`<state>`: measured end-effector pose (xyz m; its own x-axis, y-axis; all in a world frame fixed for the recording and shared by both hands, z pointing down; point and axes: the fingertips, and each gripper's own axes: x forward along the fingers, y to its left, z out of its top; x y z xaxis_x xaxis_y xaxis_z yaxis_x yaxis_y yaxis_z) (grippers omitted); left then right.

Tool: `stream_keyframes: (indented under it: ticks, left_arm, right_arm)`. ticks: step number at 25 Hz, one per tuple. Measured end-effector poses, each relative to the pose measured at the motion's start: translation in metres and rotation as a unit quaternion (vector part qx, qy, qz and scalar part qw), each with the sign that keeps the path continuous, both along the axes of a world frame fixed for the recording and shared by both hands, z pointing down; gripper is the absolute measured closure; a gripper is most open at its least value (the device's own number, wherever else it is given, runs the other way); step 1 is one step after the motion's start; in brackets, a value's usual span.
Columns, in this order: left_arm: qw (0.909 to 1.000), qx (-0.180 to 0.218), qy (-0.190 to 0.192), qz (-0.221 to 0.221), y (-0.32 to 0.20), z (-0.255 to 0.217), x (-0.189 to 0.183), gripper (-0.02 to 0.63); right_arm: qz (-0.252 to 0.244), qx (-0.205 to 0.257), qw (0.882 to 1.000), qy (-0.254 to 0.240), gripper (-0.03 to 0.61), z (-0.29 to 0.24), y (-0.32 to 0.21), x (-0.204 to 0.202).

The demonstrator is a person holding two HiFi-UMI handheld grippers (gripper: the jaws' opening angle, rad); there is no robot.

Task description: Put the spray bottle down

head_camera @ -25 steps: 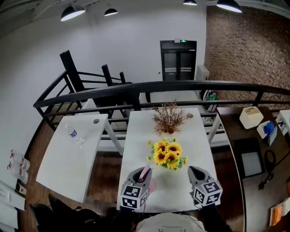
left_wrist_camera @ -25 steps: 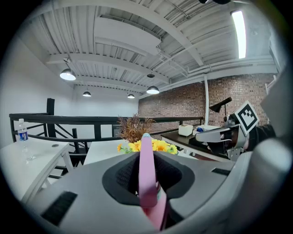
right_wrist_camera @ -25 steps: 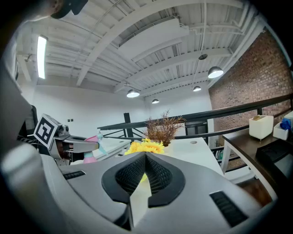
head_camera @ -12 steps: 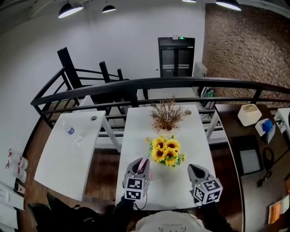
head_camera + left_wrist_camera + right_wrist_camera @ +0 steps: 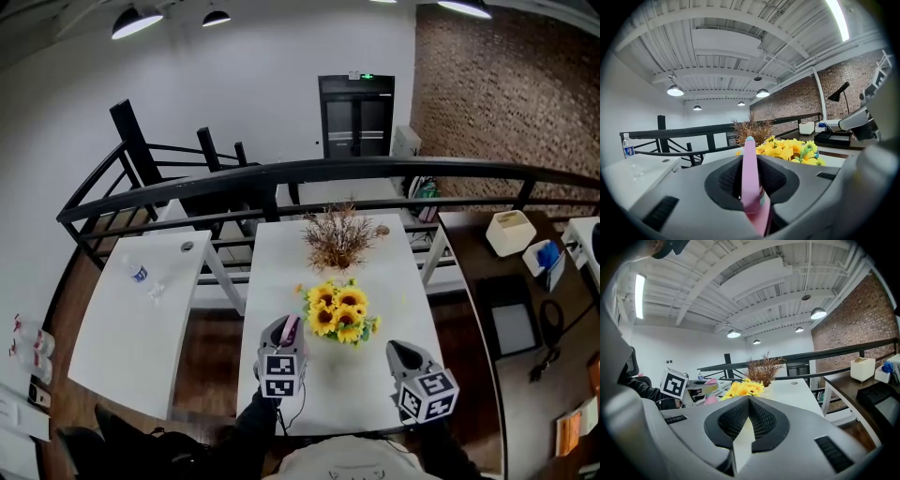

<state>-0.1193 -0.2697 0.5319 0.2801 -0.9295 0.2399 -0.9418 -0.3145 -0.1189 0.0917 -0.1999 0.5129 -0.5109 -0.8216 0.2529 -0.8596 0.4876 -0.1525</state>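
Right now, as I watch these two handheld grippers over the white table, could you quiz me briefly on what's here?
1. True or false: the left gripper is shut on a pink spray bottle.
2. Which stands on the white table nearest that bottle? A) sunflowers B) a teapot C) a fruit bowl
3. Which gripper holds nothing?
Key: 1 true; 2 A; 3 the right gripper.
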Motion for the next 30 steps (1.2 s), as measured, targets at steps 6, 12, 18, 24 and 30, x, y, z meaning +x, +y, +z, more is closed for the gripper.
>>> stream_keyframes:
  ticks: [6,12,18,24,30]
  left_arm:
    - [1.0,0.002,-0.002,-0.009,-0.0062,0.003,-0.0022,0.532]
    - [0.9999,0.008,0.004,-0.009,-0.0084,0.0046,-0.0034,0.529]
    - [0.9998,0.015,0.012,-0.011,-0.0029,0.0055,-0.0058,0.525]
    - [0.9997,0.019,0.01,-0.012,-0.002,0.0046,-0.0064,0.525]
    - [0.9997,0.018,0.015,-0.007,0.0,0.0043,-0.0041,0.494]
  right_arm:
    - [0.005,-0.001,1.0,0.0,0.607,0.001,0.0008,0.0032]
    - [0.007,0.001,1.0,-0.001,0.607,0.001,-0.0007,0.0025]
    - [0.005,-0.005,1.0,-0.002,0.607,0.0018,0.0019,0.0024]
    - [0.007,-0.001,1.0,-0.003,0.607,0.001,0.0022,0.0025]
    - [0.007,0.0,1.0,-0.001,0.607,0.0007,0.0049,0.0037]
